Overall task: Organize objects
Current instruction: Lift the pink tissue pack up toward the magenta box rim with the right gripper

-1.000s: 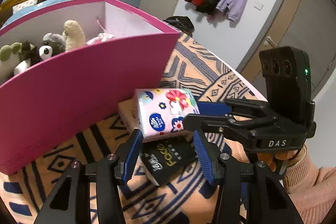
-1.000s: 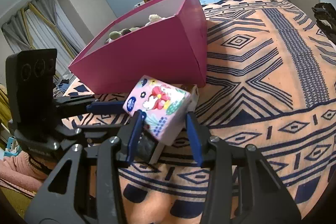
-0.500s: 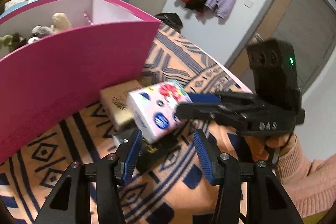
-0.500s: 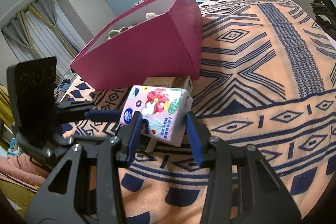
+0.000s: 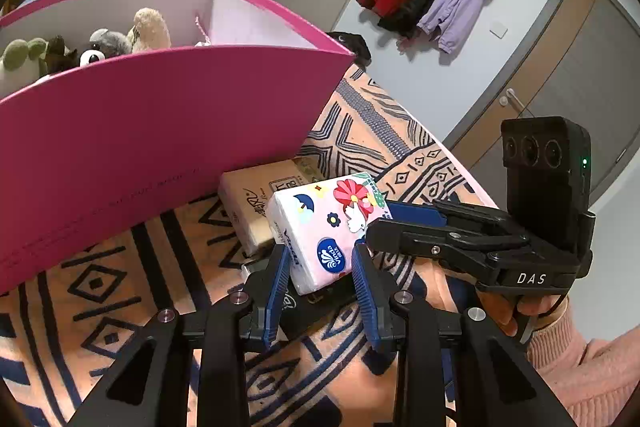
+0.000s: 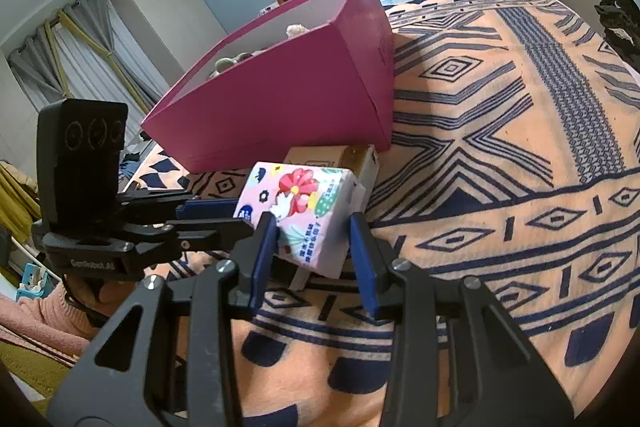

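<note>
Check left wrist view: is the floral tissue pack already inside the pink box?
No. The tissue pack sits outside the pink box, in front of its wall, above the patterned blanket.

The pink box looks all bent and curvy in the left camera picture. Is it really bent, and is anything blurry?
Left wrist view: the fisheye lens bows the pink box and the door; corners go black; the tissue pack is sharp. Right wrist view: edges bend too, the box looks straighter, nothing blurred.

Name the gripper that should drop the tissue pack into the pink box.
Left, probably: the left gripper is clamped on the tissue pack, and the pink box lies nearer its side.
</note>
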### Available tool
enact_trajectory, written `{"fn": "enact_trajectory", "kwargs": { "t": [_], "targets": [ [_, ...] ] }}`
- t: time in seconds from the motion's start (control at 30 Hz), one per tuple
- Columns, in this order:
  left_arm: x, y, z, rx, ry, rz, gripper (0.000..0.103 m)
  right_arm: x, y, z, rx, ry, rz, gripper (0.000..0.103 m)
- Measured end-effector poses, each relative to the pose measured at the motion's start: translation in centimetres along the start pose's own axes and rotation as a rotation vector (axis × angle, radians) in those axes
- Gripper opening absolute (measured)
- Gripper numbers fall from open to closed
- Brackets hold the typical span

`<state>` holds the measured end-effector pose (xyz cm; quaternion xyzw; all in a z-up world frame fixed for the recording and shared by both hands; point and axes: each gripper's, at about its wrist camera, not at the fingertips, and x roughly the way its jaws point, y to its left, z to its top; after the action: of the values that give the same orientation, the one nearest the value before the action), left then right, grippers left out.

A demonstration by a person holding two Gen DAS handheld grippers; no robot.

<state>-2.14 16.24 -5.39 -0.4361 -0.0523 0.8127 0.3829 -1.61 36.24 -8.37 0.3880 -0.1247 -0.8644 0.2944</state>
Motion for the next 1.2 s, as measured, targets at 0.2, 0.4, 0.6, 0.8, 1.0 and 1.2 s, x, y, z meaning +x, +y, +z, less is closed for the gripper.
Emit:
{"fn": "enact_trajectory", "kwargs": {
  "t": [0.2,0.4,0.6,0.8,1.0,1.2],
  "targets": [
    [-0.4,0.2,0.1,-0.026,-0.01,-0.012,0.032,-0.5,0.9,0.3,-0.02,-0.019,0.008,0.04],
    [-1.5,-0.2,0.3,-0.007,-0.035,0.012,0.032,-0.9,1.9,0.9,-0.053,-0.038,0.004,0.041],
    [-2.2,-0.6,0.7,0.005,-0.059,0.027,0.032,-1.3,2.5,1.5,-0.069,-0.058,0.016,0.041],
    [-3.0,-0.8,0.8,0.016,-0.078,0.04,0.032,-1.4,3.1,2.0,-0.087,-0.067,0.018,0.041],
    [-3.7,-0.9,0.8,0.027,-0.091,0.055,0.032,-1.6,3.5,2.4,-0.099,-0.081,0.022,0.041],
    [-4.2,-1.3,1.1,0.037,-0.101,0.066,0.032,-1.8,3.7,2.8,-0.111,-0.091,0.021,0.041]
  ]
}}
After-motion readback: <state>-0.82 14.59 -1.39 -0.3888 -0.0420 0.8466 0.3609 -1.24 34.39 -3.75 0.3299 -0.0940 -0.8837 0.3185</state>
